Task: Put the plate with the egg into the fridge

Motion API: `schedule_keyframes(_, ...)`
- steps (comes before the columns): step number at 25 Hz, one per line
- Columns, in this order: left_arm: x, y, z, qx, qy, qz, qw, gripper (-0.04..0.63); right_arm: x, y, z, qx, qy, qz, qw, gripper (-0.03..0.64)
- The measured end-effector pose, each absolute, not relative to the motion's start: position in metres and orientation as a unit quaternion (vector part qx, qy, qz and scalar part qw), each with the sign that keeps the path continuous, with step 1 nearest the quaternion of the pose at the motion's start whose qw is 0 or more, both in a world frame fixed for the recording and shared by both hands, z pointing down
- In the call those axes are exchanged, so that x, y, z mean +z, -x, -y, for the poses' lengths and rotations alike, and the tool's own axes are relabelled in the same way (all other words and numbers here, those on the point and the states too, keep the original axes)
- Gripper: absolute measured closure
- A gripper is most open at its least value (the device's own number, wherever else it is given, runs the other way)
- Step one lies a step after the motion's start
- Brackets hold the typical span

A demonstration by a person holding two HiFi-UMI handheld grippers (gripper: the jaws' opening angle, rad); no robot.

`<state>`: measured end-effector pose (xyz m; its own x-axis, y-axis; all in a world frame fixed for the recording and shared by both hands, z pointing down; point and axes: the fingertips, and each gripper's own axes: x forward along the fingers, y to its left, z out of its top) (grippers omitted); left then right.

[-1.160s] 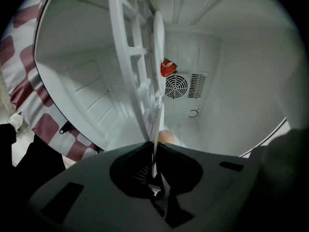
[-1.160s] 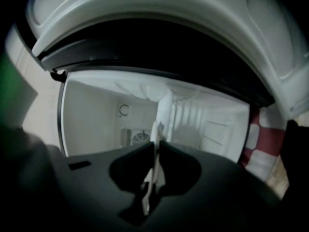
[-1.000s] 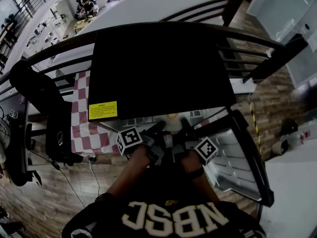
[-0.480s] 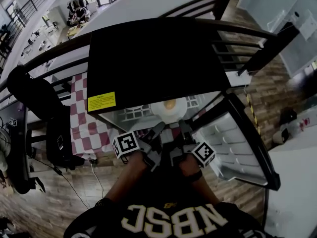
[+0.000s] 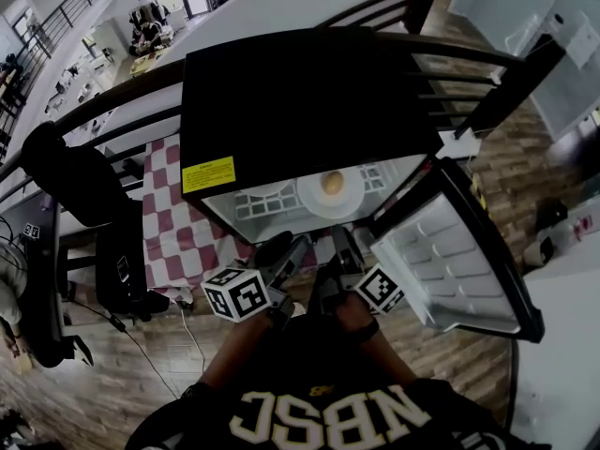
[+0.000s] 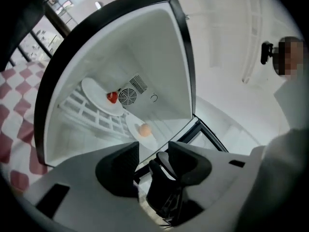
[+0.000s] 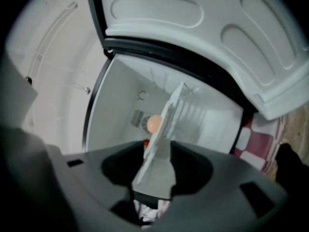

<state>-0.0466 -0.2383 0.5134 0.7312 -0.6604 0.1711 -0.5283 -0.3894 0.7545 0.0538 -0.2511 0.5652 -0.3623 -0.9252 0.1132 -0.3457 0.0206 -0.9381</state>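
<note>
The white plate (image 5: 330, 195) with the egg (image 5: 332, 182) rests on the wire shelf (image 5: 253, 204) inside the open fridge. In the left gripper view the plate (image 6: 145, 135) and its egg (image 6: 144, 129) lie ahead of the jaws. My left gripper (image 5: 281, 256) is open, held in front of the fridge and clear of the plate. My right gripper (image 5: 339, 251) hangs beside it, its jaws wide and closing slightly, with nothing between them. In the right gripper view the egg (image 7: 153, 123) shows beyond the right gripper (image 7: 157, 166), on the plate seen edge-on.
The fridge door (image 5: 450, 261) stands open to the right. A second plate (image 6: 99, 98) with a red item (image 6: 112, 97) sits further left on the shelf. A checkered cloth (image 5: 173, 223) and a dark chair (image 5: 75, 186) are left of the fridge.
Both grippers opened, let go of the plate and drew back out of the fridge toward me. The plate with the egg stays on the shelf.
</note>
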Motion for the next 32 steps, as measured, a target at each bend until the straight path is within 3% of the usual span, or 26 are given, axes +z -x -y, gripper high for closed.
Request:
schedule_keyframes(6, 0.501, 0.058, 0.238, -0.023, -0.872, 0.404, 0.276, 0.393, 0.566, -0.044, 0.257, -0.506, 0.473, -0.654, 0.306, 0.493)
schedule_keyframes(14, 0.487, 0.065, 0.246, -0.004, -0.881, 0.432, 0.192, 0.394, 0.565, -0.024, 0.274, -0.555, 0.443, -0.623, 0.327, 0.538)
schedule_keyframes(19, 0.488, 0.067, 0.252, -0.010, -0.878, 0.437, 0.197, 0.394, 0.567, -0.029, 0.287, -0.569, 0.446, -0.606, 0.331, 0.572)
schedule_keyframes(32, 0.491, 0.068, 0.268, -0.016, -0.868, 0.448, 0.213, 0.394, 0.560, -0.054, 0.329, -0.557, 0.454, -0.619, 0.317, 0.575)
